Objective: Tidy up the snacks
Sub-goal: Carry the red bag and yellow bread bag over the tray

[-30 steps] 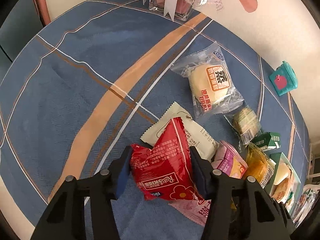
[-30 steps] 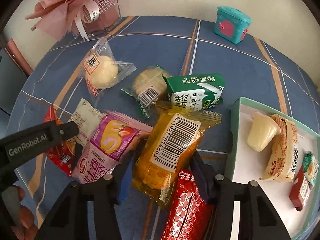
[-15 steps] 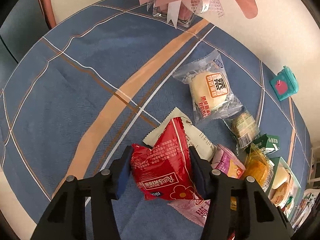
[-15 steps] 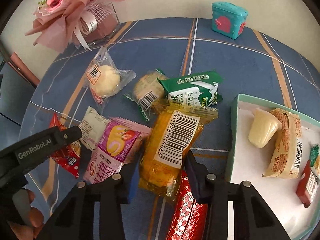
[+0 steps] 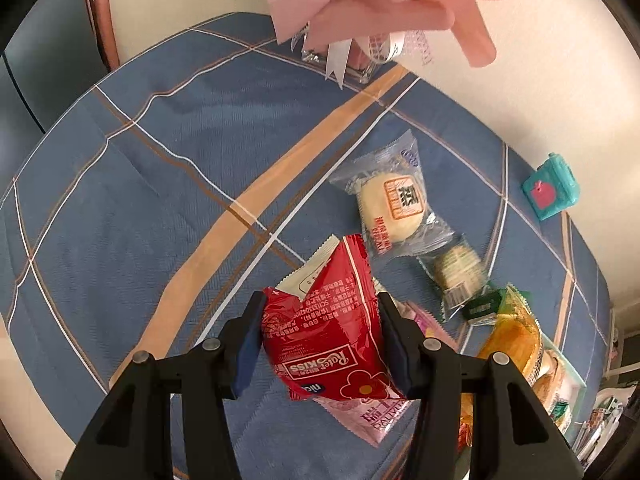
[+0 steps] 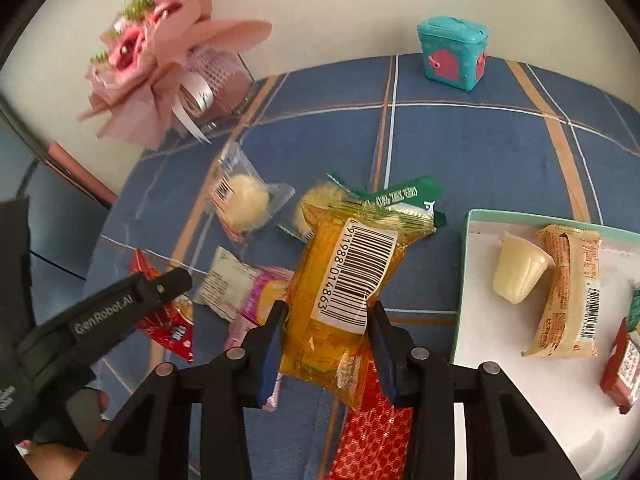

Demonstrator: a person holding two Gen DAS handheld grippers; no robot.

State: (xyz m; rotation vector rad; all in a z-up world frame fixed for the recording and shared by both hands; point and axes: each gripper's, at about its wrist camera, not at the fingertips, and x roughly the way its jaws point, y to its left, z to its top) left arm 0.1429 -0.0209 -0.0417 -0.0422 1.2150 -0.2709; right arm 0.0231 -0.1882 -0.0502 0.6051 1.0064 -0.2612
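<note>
A round tabletop [image 6: 472,148] under a blue cloth crossed by tan bands and thin white lines stands close against a plain cream wall [image 6: 320,8], in soft, even light. At its far edge, by the wall, a pink paper bouquet [image 6: 160,64] sits in a clear glass holder, and well apart from it a small teal box [image 6: 452,54] with a pink front. Past the table's left edge are a curved pink-brown rim [image 5: 100,24] and grey-blue panels [image 5: 44,60].
</note>
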